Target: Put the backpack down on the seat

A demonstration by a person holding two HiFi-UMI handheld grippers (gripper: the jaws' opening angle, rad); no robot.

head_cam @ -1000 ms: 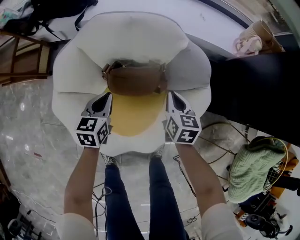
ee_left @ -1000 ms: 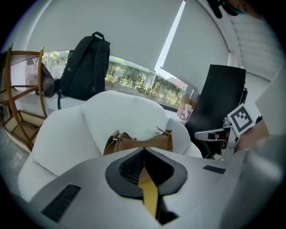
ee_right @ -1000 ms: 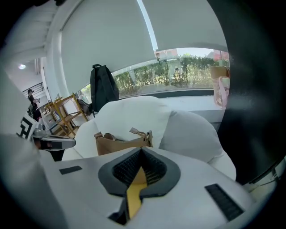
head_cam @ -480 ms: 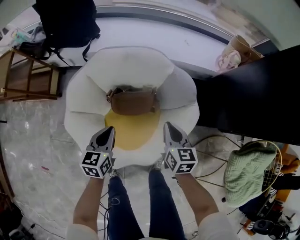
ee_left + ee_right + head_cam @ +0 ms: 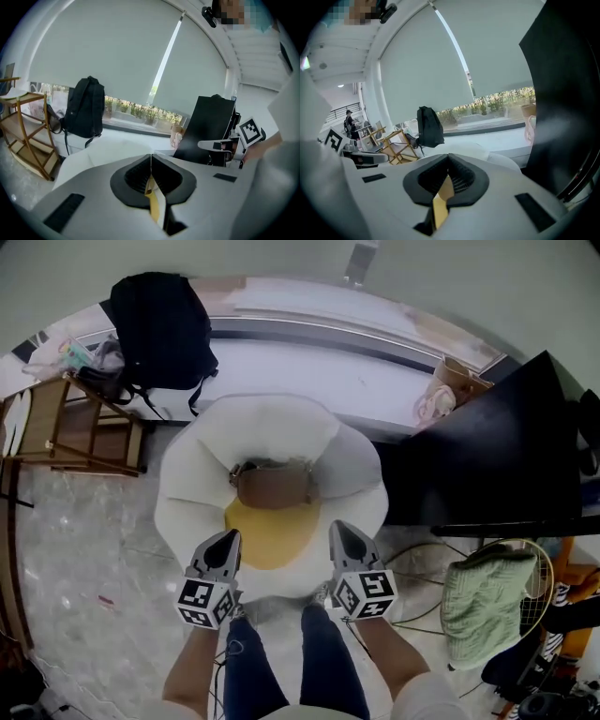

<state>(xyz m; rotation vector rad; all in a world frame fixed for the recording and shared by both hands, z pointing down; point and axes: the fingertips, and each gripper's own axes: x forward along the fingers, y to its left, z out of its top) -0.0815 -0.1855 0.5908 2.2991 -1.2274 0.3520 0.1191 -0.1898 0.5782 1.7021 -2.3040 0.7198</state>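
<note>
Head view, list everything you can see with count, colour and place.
armchair: one, white, centre
cushion: one, yellow, on its seat
small backpack: one, brown, on the cushion, against the backrest
large backpack: one, black, window ledge, upper left
rack: one, wooden, left of armchair
paper bag: one, tan, ledge, upper right
cloth: one, green, lower right
legs: two, blue trousers, bottom centre
left gripper: one, grey, jaws shut, empty, before armchair
right gripper: one, grey, jaws shut, empty, before armchair

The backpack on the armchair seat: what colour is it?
The backpack is brown; the head view shows it best.
</note>
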